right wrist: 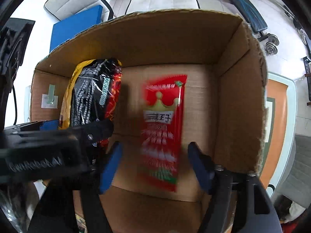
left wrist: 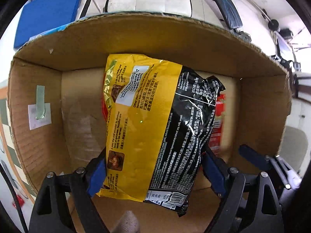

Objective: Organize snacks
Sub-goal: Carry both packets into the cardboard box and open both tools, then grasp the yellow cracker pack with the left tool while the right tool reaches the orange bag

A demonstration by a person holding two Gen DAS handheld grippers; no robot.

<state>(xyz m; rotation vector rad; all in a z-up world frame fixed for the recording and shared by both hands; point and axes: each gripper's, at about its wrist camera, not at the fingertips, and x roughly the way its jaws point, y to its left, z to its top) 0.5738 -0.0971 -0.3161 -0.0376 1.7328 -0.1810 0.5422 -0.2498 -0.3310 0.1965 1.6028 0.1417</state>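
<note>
the crinkly yellow-and-black foil noodle packet (left wrist: 155,128) hangs inside the open brown cardboard box (left wrist: 159,38), pinched at its lower end by the left gripper (left wrist: 155,172). let go from here and it may tip onto its edge, or land across the flat red plastic snack sachet (right wrist: 163,132) beside it. that sachet shows blurred between the spread fingers of the right gripper (right wrist: 153,165), pads clear of it. it looks glossy and thin, the noodle packet puffy and creased.
</note>
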